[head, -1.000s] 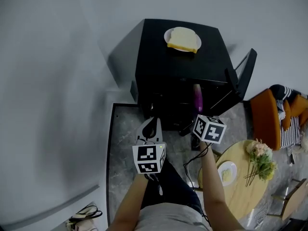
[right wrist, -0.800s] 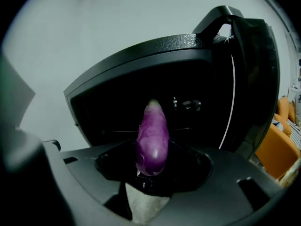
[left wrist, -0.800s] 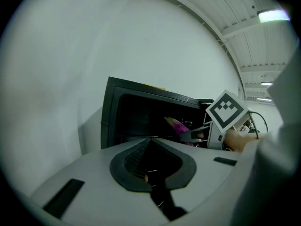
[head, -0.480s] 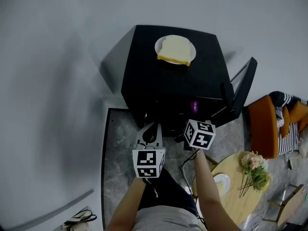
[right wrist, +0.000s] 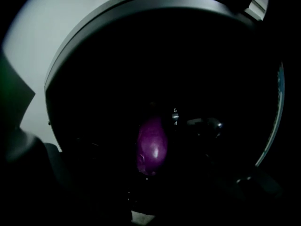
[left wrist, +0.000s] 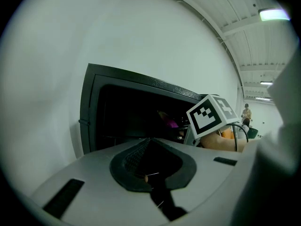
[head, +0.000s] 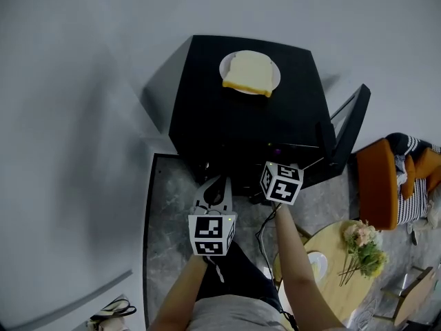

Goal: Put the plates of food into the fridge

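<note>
L gripper [head: 217, 188] jaws pressed together, empty, 6 o'clock of fridge [head: 227, 116]. R gripper [head: 279, 180] inside it, jaws lost in dark; eggplant [right wrist: 151, 147] ahead.

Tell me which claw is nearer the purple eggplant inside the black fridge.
Right. The right claw points into the open black fridge, the purple eggplant just ahead of it; the left claw hangs outside, to the left.
</note>
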`<state>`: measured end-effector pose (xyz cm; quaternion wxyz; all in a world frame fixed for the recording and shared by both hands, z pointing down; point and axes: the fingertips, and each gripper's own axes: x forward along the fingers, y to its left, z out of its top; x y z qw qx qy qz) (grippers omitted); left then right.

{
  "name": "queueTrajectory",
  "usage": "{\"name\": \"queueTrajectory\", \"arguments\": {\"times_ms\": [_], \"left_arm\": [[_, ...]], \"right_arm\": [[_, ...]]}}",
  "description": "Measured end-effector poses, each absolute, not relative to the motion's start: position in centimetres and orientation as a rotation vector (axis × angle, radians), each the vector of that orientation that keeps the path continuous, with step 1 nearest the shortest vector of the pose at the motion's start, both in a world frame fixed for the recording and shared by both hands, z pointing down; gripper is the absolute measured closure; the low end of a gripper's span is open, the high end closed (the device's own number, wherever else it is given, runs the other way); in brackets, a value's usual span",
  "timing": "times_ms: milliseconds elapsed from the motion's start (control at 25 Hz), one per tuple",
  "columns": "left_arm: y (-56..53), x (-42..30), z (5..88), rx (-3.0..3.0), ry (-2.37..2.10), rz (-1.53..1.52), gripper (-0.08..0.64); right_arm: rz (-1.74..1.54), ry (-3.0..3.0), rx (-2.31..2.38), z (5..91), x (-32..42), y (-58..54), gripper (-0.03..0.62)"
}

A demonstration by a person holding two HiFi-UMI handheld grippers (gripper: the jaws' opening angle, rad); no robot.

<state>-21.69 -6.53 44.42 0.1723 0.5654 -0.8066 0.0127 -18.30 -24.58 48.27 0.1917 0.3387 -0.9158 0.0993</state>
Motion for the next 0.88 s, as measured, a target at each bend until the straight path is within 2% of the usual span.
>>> {"name": "queueTrajectory", "arguments": {"times_ms": [400, 760, 840, 880], "left_arm": [[-5.7, -21.7, 44.5, 1.617, -2.270, 0.067, 0.552], [-5.9, -21.9, 43.9, 1.651, -2.268, 0.059, 0.552], [-5.8, -21.8, 43.8, 1.655, -2.264, 0.044, 0.552], [-5.7, -21.8, 43.9, 1.656, -2.260, 0.037, 0.552]], "right_arm": [[0.310, -2.587, 0.996, 48.5, -18.6, -25.7, 0.359], [0.269, -2.638, 1.067, 47.0, -15.8, -22.6, 0.359], [0.239, -2.673, 1.097, 46.9, -14.9, -21.7, 0.363], [0.210, -2.683, 1.108, 47.0, -14.7, -21.4, 0.395]]}}
